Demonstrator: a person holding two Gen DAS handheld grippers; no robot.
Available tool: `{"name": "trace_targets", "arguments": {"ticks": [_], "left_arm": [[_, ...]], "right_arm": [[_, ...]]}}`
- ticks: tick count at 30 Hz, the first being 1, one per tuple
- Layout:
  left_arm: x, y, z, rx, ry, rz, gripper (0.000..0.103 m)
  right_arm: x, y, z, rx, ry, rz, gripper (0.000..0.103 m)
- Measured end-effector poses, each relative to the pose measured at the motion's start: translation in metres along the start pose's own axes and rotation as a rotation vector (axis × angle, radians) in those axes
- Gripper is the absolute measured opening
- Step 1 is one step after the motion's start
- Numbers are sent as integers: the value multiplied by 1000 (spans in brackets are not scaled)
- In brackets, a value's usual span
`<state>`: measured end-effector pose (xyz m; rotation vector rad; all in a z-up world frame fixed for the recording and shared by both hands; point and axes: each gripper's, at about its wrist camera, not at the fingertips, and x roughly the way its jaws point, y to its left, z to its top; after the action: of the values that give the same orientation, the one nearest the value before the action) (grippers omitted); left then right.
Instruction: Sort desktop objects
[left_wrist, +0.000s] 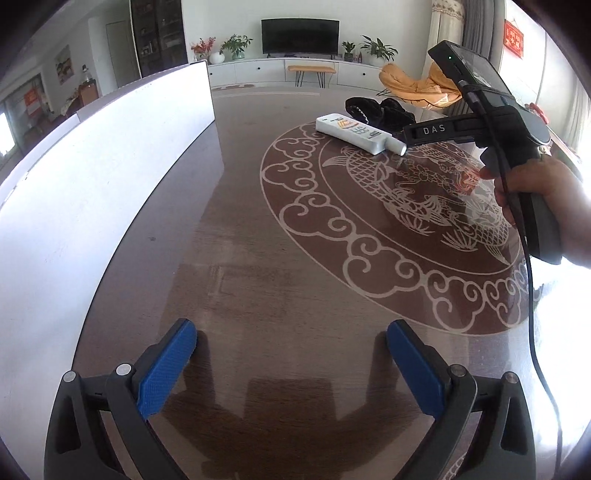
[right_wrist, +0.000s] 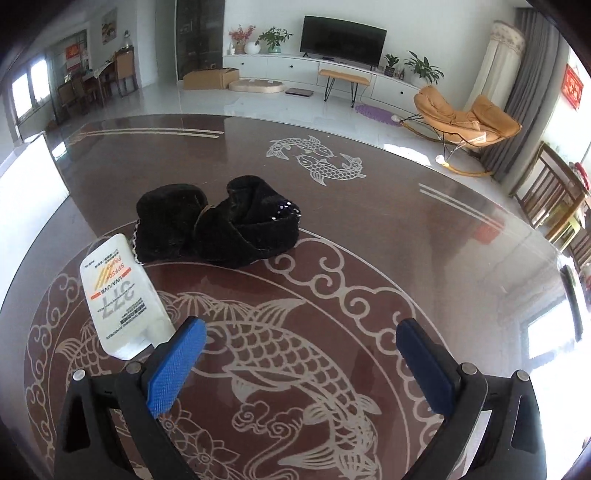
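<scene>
Both claws stood spread wide with nothing between their blue pads. On the left gripper (left_wrist: 291, 363), the pads were well apart over bare brown table (left_wrist: 258, 258), holding and touching nothing, low above the glossy surface near the white panel (left_wrist: 110, 166) along the table's left edge. On the right gripper (right_wrist: 301, 363), the jaws were equally wide. Its left pad (right_wrist: 177, 365) sat just beside the cap end of the white sunscreen tube (right_wrist: 118, 295); whether pad and cap touched could not be told. The tube lay flat on the table, outside the jaws, not between them.

Seen from the left wrist camera, the right gripper was held by a hand (left_wrist: 539, 199) wrapped around its black handle, the tool pointing leftward and slightly down toward the tube's cap, with a cable hanging from it.

The tube rested on the rim of the round fish-and-cloud pattern (right_wrist: 295, 369) under the table's glass. Two black fuzzy items (right_wrist: 221, 229), possibly slippers or gloves, lay just beyond the tube's far end, close together and touching each other. One appeared to touch the tube's far end.
</scene>
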<state>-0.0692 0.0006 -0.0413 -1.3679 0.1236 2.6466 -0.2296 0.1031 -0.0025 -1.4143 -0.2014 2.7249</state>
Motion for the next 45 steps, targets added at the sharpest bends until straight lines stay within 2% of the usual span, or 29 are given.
{"name": "trace_targets", "arguments": {"ticks": [2, 5, 8, 11, 15, 18, 21, 22, 23, 24, 25, 26, 29, 32, 36, 38, 42, 45], "left_arm": [[-1, 0, 0, -1, 0, 0, 103], [-1, 0, 0, -1, 0, 1, 103], [-1, -1, 0, -1, -1, 1, 103], [-1, 0, 0, -1, 0, -1, 103], [-1, 0, 1, 0, 1, -2, 103], [-1, 0, 1, 0, 2, -3, 103], [-1, 0, 0, 0, 2, -4, 103], [-1, 0, 0, 1, 2, -4, 103], [-1, 0, 0, 2, 2, -5, 103], [-1, 0, 0, 2, 2, -5, 103], [0, 0, 0, 2, 2, -6, 103], [0, 0, 0, 2, 3, -6, 103], [0, 0, 1, 2, 3, -6, 103], [1, -1, 1, 1, 4, -4, 103], [1, 0, 4, -2, 5, -4, 103], [1, 0, 3, -1, 4, -6, 103], [0, 1, 2, 1, 2, -7, 103], [1, 1, 3, 1, 2, -8, 103]], "right_arm": [[-6, 22, -6, -75, -15, 47, 102], [-23, 44, -22, -142, -34, 182, 101], [-34, 36, -30, -127, -87, 172, 101], [-20, 2, -13, 42, -51, 146, 101], [0, -36, 27, 376, -4, 264, 101], [19, -32, 52, 515, 54, 341, 101], [38, -15, 71, 581, 89, 346, 101], [43, -8, 76, 573, 93, 324, 100], [48, -1, 81, 546, 97, 306, 95], [52, 8, 84, 506, 104, 294, 88], [55, 16, 85, 454, 115, 267, 76], [51, 22, 85, 402, 84, 231, 70], [45, 26, 78, 318, 46, 241, 61], [31, 23, 62, 210, 30, 248, 60], [10, 49, 41, -89, 24, 300, 60], [1, 65, 32, -186, 26, 327, 60], [-16, 91, -1, -311, 64, 493, 61], [-34, 94, -31, -322, 77, 508, 61]]}}
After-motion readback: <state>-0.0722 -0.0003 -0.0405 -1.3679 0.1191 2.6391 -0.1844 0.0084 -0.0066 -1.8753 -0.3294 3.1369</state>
